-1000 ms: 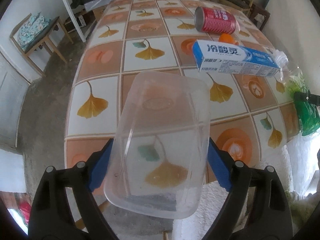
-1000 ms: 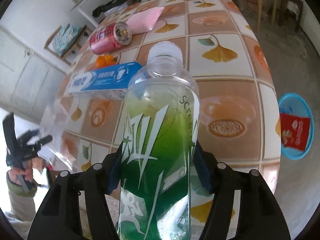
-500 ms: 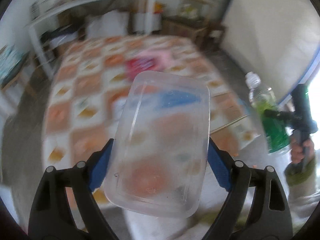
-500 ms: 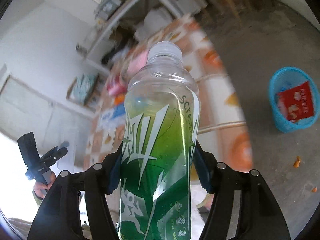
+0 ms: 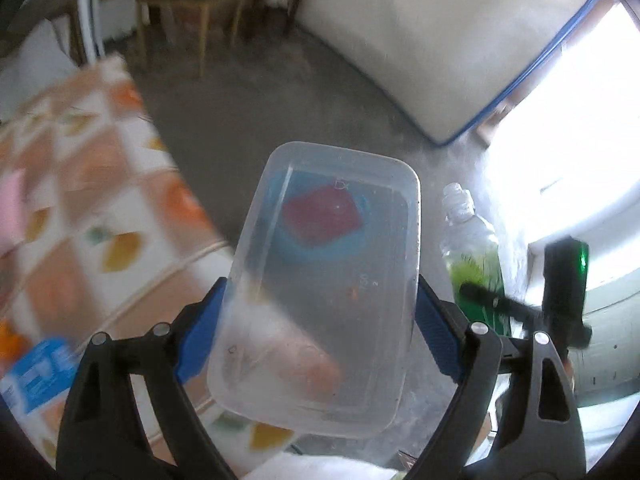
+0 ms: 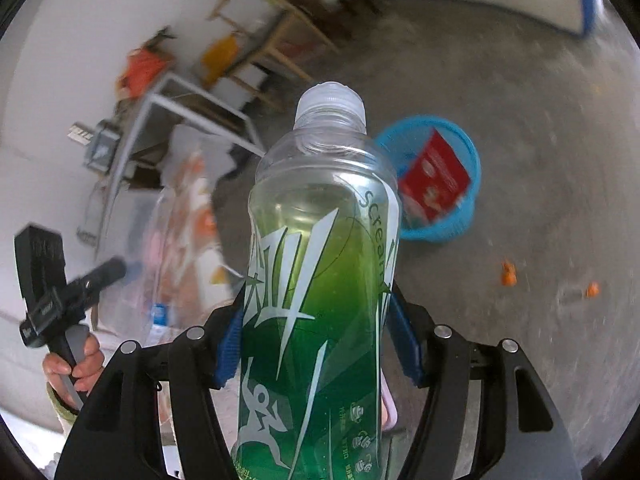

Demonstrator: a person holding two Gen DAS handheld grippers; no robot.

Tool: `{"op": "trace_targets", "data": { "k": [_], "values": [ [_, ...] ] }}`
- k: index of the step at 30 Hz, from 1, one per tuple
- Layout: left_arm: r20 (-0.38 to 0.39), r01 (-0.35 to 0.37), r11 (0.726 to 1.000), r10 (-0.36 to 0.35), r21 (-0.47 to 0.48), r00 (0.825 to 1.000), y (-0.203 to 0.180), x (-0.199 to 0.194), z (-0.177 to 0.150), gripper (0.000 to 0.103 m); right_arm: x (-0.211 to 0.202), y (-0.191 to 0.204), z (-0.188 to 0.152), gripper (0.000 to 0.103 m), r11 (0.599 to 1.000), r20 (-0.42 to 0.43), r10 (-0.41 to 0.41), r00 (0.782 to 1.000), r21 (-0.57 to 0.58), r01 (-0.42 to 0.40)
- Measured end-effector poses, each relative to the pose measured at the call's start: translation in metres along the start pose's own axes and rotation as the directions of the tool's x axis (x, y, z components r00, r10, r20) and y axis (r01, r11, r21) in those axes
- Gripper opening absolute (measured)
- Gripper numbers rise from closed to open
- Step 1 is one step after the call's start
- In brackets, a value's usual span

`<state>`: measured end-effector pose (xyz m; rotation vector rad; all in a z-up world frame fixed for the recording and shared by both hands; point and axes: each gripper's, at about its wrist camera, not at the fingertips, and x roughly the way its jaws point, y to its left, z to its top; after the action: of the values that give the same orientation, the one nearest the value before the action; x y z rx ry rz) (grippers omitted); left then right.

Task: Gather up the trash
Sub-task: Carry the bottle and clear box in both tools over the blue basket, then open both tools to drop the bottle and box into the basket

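My left gripper [image 5: 318,332] is a black plastic frame: 2 broad arms with long triangular cut-outs, each carrying 2 round silver screw heads near the top. Its fingers [image 5: 199,334] wear ribbed blue pads. My right gripper [image 6: 318,346] is the same build, black arms, silver screws, blue pads on the fingers [image 6: 229,350]. Seen from the right wrist camera, my left hand [image 6: 74,368] grips a grey handle under a black boxy block, with a pale green cuff at the wrist.
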<state>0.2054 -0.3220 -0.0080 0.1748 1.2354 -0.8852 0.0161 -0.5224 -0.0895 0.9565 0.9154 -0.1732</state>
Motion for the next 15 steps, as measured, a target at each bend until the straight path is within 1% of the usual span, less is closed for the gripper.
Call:
{"op": "trace_targets", "data": {
  "k": [1,2,3,4,6,8,10,11,12,14,15],
  "values": [
    [-0.047,0.000,1.000,-0.001,-0.018,0.999,-0.004,0.026,0.010,0.085,0.011,-0.010,0.004,0.061,1.000,-0.021,-0.005,1.000,0.026,0.005],
    [-0.084,0.006,0.999,-0.009,-0.036,0.996,-0.006,0.046,0.019,0.085,0.022,-0.017,0.010,0.061,0.999,-0.035,-0.007,0.999,0.045,0.008],
    [-0.114,-0.004,0.999,-0.002,-0.055,0.993,-0.007,0.066,0.028,0.085,0.032,-0.024,0.016,0.061,0.998,-0.049,-0.012,0.999,0.063,0.015],
    [-0.130,-0.016,0.998,0.008,-0.062,0.991,-0.008,0.078,0.033,0.085,0.046,-0.032,0.026,0.061,0.996,-0.068,-0.021,0.997,0.082,0.026],
    [-0.157,-0.032,0.996,0.020,-0.077,0.987,-0.011,0.106,0.052,0.085,0.059,-0.045,0.041,0.061,0.995,-0.082,-0.028,0.996,0.093,0.035],
    [-0.149,-0.038,0.995,0.024,-0.094,0.989,-0.011,0.120,0.071,0.086,0.082,-0.053,0.069,0.062,0.993,-0.083,-0.048,0.995,0.105,0.056],
    [-0.114,-0.015,0.993,0.002,-0.115,0.993,-0.011,0.134,0.094,0.088,0.103,-0.064,0.095,0.063,0.991,-0.073,-0.048,0.996,0.124,0.057],
    [-0.101,-0.006,0.993,-0.006,-0.119,0.995,-0.011,0.141,0.105,0.090,0.115,-0.072,0.109,0.073,0.989,-0.059,-0.049,0.997,0.134,0.056],
    [-0.089,-0.013,0.992,0.002,-0.122,0.996,-0.011,0.149,0.115,0.090,0.123,-0.080,0.119,0.078,0.989,-0.045,-0.057,0.997,0.137,0.062],
    [-0.074,-0.016,0.991,0.006,-0.135,0.997,-0.009,0.160,0.124,0.091,0.142,-0.103,0.135,0.078,0.979,-0.016,-0.096,0.995,0.181,0.097],
    [-0.071,-0.010,0.989,-0.001,-0.144,0.997,-0.006,0.163,0.124,0.091,0.149,-0.114,0.136,0.078,0.974,-0.014,-0.095,0.995,0.207,0.096]
  ]
}}
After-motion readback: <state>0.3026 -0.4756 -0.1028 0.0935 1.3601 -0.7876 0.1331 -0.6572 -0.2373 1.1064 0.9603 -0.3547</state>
